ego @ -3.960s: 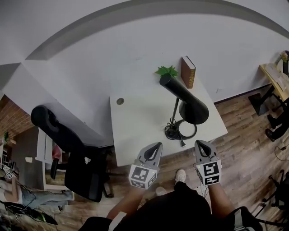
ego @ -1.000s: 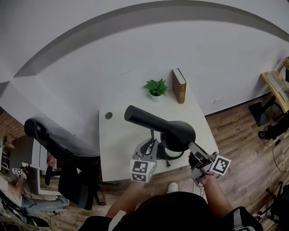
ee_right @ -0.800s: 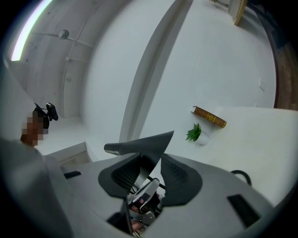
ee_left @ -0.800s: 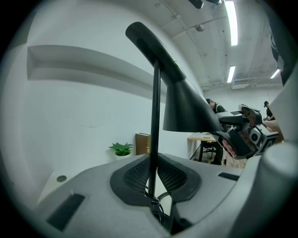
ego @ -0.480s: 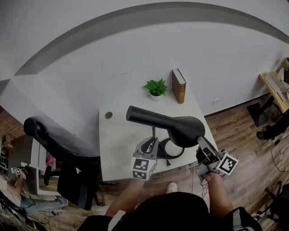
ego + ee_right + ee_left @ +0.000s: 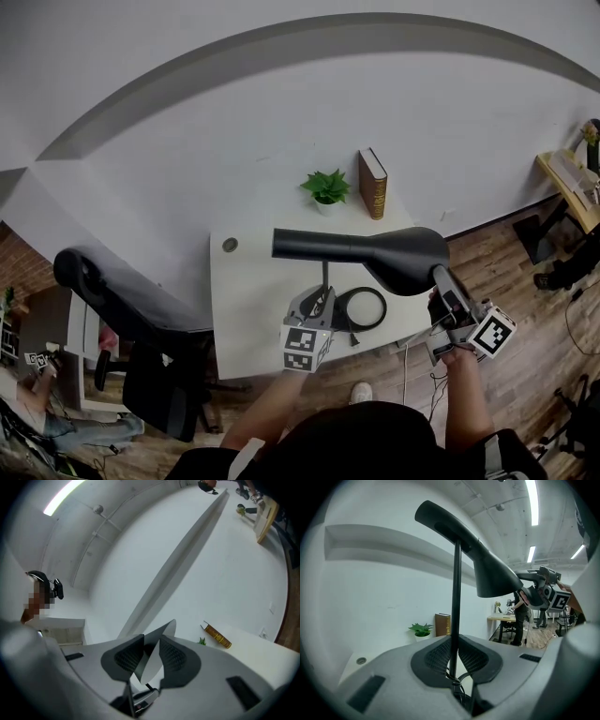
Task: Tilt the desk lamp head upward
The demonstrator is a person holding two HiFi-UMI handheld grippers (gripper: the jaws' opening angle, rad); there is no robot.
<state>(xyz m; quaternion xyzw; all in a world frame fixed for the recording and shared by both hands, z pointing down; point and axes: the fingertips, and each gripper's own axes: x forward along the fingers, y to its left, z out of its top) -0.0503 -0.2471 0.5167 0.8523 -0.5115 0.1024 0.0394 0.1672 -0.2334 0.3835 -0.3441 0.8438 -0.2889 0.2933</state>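
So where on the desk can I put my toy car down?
The left half of the desk is bare, from the round hole down to the front edge and across to the lamp pole. The right side is crowded: the base and cord, the lamp head overhead, the plant and book behind.

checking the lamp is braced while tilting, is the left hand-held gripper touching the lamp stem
Touching. The left gripper view shows the thin lamp stem clamped between the jaws of the left hand-held gripper, with no gap on either side.
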